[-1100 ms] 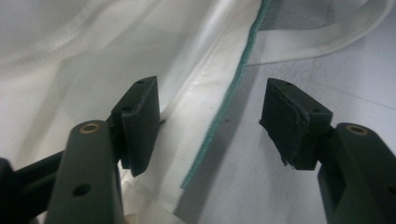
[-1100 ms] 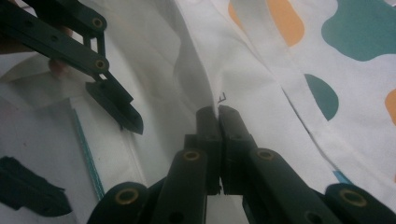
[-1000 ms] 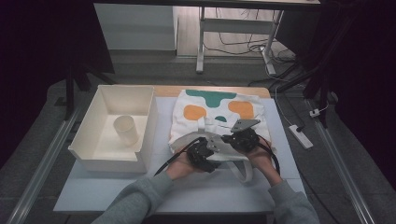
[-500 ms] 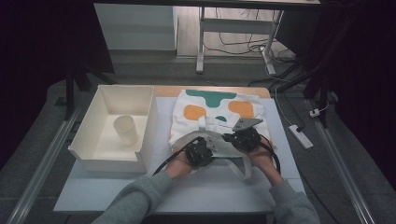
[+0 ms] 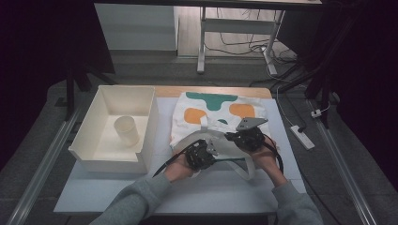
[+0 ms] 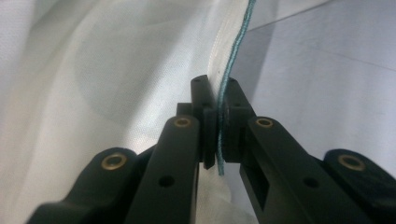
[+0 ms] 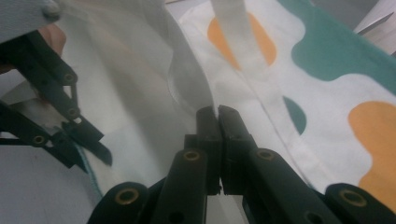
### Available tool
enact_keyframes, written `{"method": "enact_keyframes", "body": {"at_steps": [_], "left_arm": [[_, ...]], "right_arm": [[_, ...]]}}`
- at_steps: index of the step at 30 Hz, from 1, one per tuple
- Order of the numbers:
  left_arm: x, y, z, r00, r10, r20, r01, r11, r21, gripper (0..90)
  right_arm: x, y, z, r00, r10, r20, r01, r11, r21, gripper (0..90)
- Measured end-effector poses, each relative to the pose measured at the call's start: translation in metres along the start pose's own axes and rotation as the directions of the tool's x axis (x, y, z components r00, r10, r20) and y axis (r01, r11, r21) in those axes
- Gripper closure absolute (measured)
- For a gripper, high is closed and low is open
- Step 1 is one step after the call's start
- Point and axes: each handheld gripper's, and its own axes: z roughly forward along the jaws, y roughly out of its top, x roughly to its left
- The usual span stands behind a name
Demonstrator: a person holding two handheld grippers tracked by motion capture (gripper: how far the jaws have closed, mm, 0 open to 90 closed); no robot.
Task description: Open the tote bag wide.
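So I've got the tote bag point(image 5: 220, 117) lying flat in the middle of the bench, its bottom toward the far edge and its mouth and straps toward me. My left fingers point(image 6: 218, 135) have just been closing and now pinch the teal-stitched hem point(image 6: 233, 70) at the near left corner of the bag. My right fingers point(image 7: 218, 140) are clamped on the white cloth by the mouth, just beside the left ones.

The hem runs left to right along the near side, so both hands sit on the same edge, left hand nearer the corner. My guess is the next move is a lift or fold away from me.

The left gripper view shows the stitched edge right between the pads; the high view point(image 5: 199, 154) just shows hands bunched up. The white bin point(image 5: 94, 154) with a cup point(image 5: 126, 130) sits at the left edge.
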Motion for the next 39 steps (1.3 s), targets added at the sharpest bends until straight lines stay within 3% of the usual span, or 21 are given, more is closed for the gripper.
{"method": "enact_keyframes", "body": {"at_steps": [7, 16, 21, 27, 32, 39], "left_arm": [[-0.01, -0.007, -0.017, 0.9991, 0.023, 0.036, -0.022, 0.9994, -0.025, 86.4], [-0.024, -0.011, -0.042, 0.9951, 0.063, 0.076, -0.057, 0.9953, -0.078, 86.4], [-0.033, -0.013, -0.058, 0.9922, 0.082, 0.093, -0.07, 0.9899, -0.123, 86.5], [-0.041, -0.013, -0.073, 0.9891, 0.121, 0.084, -0.107, 0.9825, -0.153, 86.5], [-0.043, -0.013, -0.083, 0.9878, 0.131, 0.084, -0.114, 0.9772, -0.179, 86.5], [-0.048, -0.011, -0.096, 0.9819, 0.161, 0.1, -0.136, 0.966, -0.22, 86.5]], "right_arm": [[0.003, 0.006, -0.005, 0.9999, -0.012, 0.009, 0.012, 1.0, -0.011, 88.2], [0.0, 0.012, -0.012, 0.9984, -0.017, 0.054, 0.018, 1.0, -0.015, 88.2], [-0.003, 0.016, -0.02, 0.997, -0.01, 0.076, 0.012, 1.0, -0.029, 88.2], [-0.003, 0.02, -0.025, 0.9944, -0.015, 0.105, 0.017, 1.0, -0.021, 88.2], [-0.003, 0.029, -0.029, 0.9918, -0.017, 0.126, 0.019, 1.0, -0.015, 88.2], [-0.005, 0.05, -0.038, 0.9803, -0.028, 0.196, 0.029, 1.0, -0.006, 88.3]]}}
